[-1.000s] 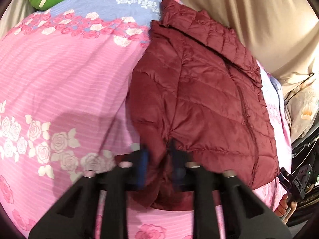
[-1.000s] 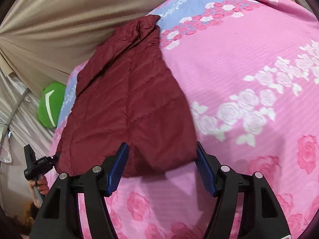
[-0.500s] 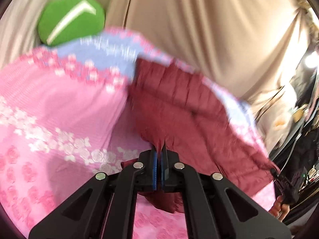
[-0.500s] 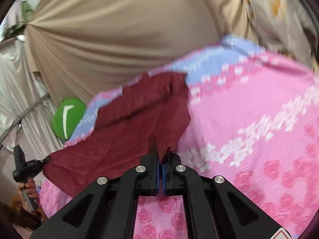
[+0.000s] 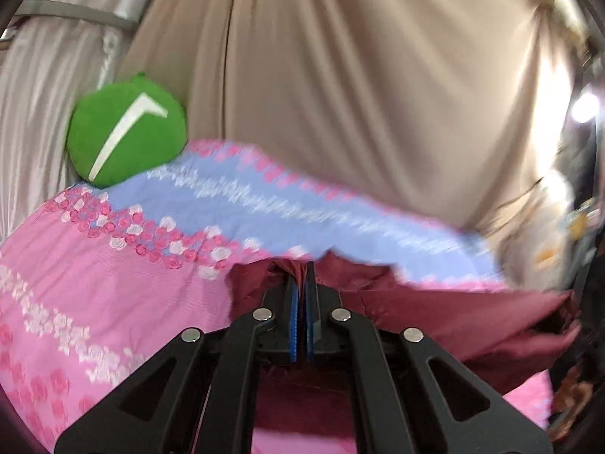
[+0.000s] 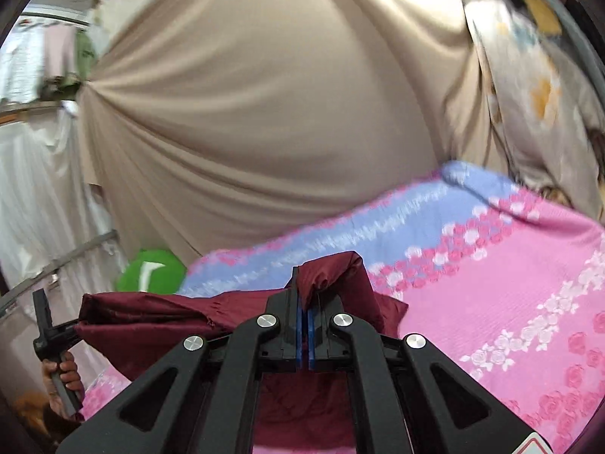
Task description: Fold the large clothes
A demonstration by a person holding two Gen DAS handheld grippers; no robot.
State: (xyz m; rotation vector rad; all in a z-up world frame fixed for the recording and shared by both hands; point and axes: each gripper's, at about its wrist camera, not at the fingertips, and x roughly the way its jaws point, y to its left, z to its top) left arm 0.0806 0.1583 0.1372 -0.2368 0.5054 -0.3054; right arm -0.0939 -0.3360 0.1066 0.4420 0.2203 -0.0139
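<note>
My left claw [image 5: 301, 291], low in the centre of its frame, is clamped tight on a fold of the maroon jacket [image 5: 435, 314], blue pads pressed together with cloth pinched at their tips. From there the jacket stretches toward the right edge of the frame, lifted off the bed [image 5: 94, 283], with more of it hanging beneath the claw's black arms.

My right claw [image 6: 304, 295], low centre in its own view, likewise grips the jacket [image 6: 159, 321]: a peak of maroon fabric stands up between and over the closed pads. The garment runs from that peak to the lower left of the frame, taut as a band, where the other gripper handle [image 6: 47, 325] and the person's hand [image 6: 62, 374] around it show at the edge.

Beyond the jacket lies the bed's pink rose-print cover, with a pale blue band [image 6: 359, 227] across its far side. A round green cushion [image 5: 126, 128] with a white mark sits at the upper left of the left view, against the far end of the bed; in the right view it peeks out at left centre. A beige curtain [image 6: 264, 94] fills the upper half of both frames. Much of the background is blurred.
</note>
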